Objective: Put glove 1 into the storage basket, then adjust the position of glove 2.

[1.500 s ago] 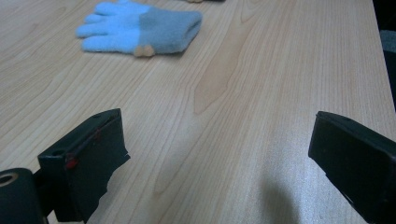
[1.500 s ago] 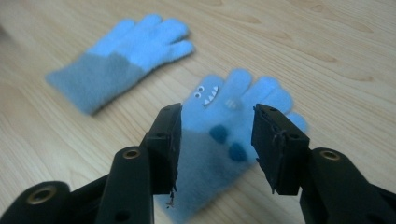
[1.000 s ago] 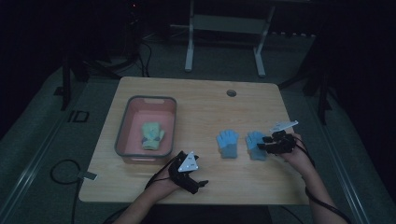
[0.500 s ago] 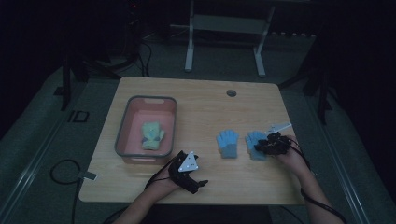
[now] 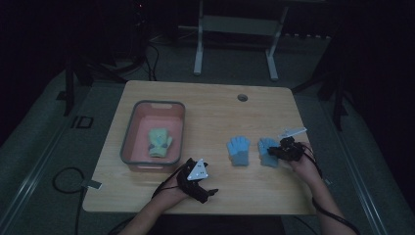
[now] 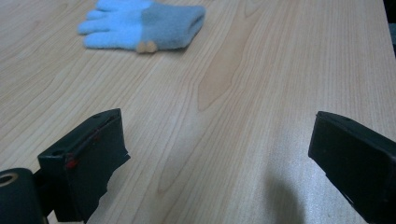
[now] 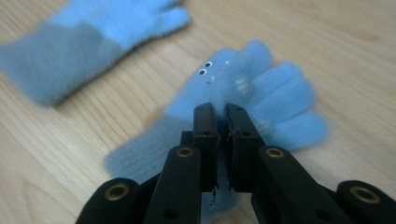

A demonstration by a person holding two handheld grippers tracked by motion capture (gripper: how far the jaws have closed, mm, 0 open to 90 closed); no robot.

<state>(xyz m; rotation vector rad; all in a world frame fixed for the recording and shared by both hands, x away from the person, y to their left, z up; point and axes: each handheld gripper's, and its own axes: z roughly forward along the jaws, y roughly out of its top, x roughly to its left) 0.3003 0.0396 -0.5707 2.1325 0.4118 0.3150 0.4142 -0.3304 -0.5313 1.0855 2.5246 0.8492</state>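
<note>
Across the wooden surface (image 5: 210,112) nothing large has shifted since a second ago: the grey tub (image 5: 152,132) sits at the left where it did, with the pale green glove (image 5: 159,142) lying in it. Right of the tub, the two blue gloves lie side by side on the bare wood, near each other but apart. The left blue glove (image 5: 239,150) lies flat and untouched, fingers pointing away from me.

My left tool (image 5: 198,178) rests low at the near edge, in the same spot as before, its jaws wide apart over bare wood, nothing between them; the left gripper view shows that flat glove (image 6: 142,23) lying farther off.

What differs is at my right tool (image 5: 280,152). A second ago its jaws stood partly apart at the right blue glove (image 5: 267,151); they have just been closing, and now they are clamped on it. The right gripper view shows the two black jaws (image 7: 223,135) pressed together with a fold of that glove's (image 7: 261,93) fabric pinched between them, near its small googly eyes (image 7: 205,68). The glove itself still lies on the wood.
</note>
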